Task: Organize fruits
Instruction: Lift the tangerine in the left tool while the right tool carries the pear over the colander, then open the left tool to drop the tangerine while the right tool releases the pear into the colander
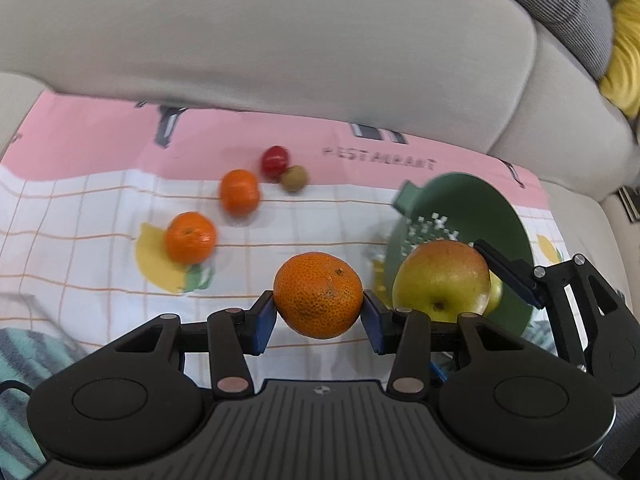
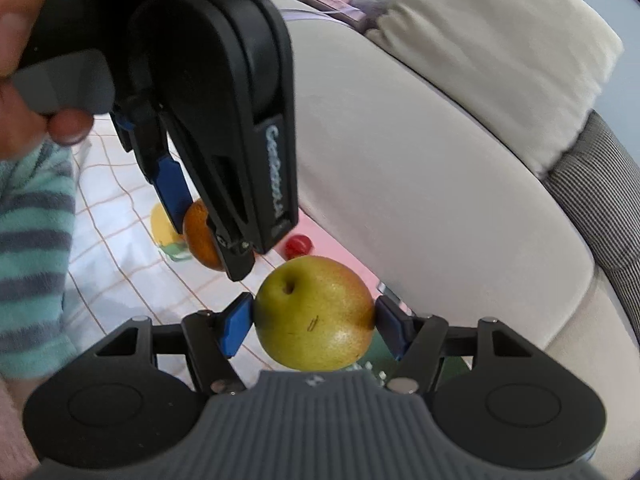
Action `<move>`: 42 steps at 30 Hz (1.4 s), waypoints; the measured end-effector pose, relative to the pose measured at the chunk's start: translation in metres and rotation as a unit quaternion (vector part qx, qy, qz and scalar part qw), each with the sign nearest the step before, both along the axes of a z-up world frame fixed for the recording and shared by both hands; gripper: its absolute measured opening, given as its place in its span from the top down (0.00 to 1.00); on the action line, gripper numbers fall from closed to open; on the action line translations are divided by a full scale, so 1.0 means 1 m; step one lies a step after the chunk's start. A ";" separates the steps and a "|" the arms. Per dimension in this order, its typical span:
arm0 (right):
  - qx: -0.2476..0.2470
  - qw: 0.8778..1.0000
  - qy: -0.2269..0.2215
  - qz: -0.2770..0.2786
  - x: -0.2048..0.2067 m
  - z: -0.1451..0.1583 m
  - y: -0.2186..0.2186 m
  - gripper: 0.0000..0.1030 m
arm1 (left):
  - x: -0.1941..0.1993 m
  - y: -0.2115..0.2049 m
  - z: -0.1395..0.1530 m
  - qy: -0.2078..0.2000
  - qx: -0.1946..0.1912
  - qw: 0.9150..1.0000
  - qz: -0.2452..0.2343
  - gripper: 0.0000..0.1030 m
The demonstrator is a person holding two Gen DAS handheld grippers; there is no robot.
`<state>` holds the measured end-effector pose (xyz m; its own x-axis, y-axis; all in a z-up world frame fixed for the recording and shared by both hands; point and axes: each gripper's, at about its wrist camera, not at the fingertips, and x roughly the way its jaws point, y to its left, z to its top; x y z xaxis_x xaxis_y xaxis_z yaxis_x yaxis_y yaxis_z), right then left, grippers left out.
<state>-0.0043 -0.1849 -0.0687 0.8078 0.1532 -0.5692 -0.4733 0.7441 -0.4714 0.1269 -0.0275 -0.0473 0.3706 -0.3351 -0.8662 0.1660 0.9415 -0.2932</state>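
My left gripper is shut on an orange mandarin, held above the checked cloth. In the right wrist view that same mandarin shows partly behind the left gripper's black body. My right gripper is shut on a yellow-green apple with a reddish blush, its blue pads pressing both sides. From the left wrist view the apple hangs just right of the mandarin, in front of a green colander. Two more mandarins, a small red fruit and a kiwi lie on the cloth.
A beige sofa cushion rises right behind the cloth. A grey striped cushion and a yellow item sit at the far right. A person's hand and striped sleeve are at the left.
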 end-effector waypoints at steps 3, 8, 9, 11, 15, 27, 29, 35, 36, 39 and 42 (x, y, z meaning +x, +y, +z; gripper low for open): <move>0.003 1.000 -0.001 -0.018 0.000 0.001 -0.016 0.38 | -0.002 -0.014 0.002 -0.003 0.004 1.000 -0.015 0.50; 0.002 0.999 0.000 -0.046 0.000 0.002 -0.044 0.38 | 0.000 -0.043 0.010 -0.014 0.006 0.999 -0.044 0.50; 0.002 0.999 0.001 -0.051 0.001 0.002 -0.049 0.38 | 0.001 -0.049 0.012 -0.018 0.004 0.998 -0.052 0.50; 0.002 0.998 0.001 -0.059 0.005 -0.002 -0.057 0.38 | 0.003 -0.060 0.015 -0.024 -0.001 0.998 -0.065 0.50; 0.001 0.997 0.004 -0.072 0.009 -0.004 -0.076 0.38 | 0.010 -0.078 0.013 -0.017 -0.023 0.996 -0.085 0.50; 0.026 0.995 0.043 -0.082 0.041 -0.020 -0.106 0.38 | 0.028 -0.115 -0.008 0.011 -0.012 0.993 -0.115 0.50; 0.021 0.996 0.045 -0.076 0.045 -0.024 -0.106 0.38 | 0.030 -0.120 -0.012 0.018 -0.005 0.993 -0.120 0.50; -0.029 0.999 0.038 -0.027 0.053 -0.041 -0.103 0.38 | 0.042 -0.128 -0.031 0.047 0.027 0.992 -0.113 0.50; -0.036 0.998 0.040 -0.020 0.054 -0.043 -0.102 0.38 | 0.044 -0.129 -0.033 0.051 0.028 0.992 -0.112 0.50; -0.048 0.998 0.041 -0.005 0.058 -0.048 -0.102 0.38 | 0.048 -0.132 -0.039 0.056 0.038 0.991 -0.113 0.50; -0.049 0.998 0.047 0.002 0.063 -0.051 -0.102 0.38 | 0.050 -0.134 -0.044 0.059 0.045 0.990 -0.117 0.50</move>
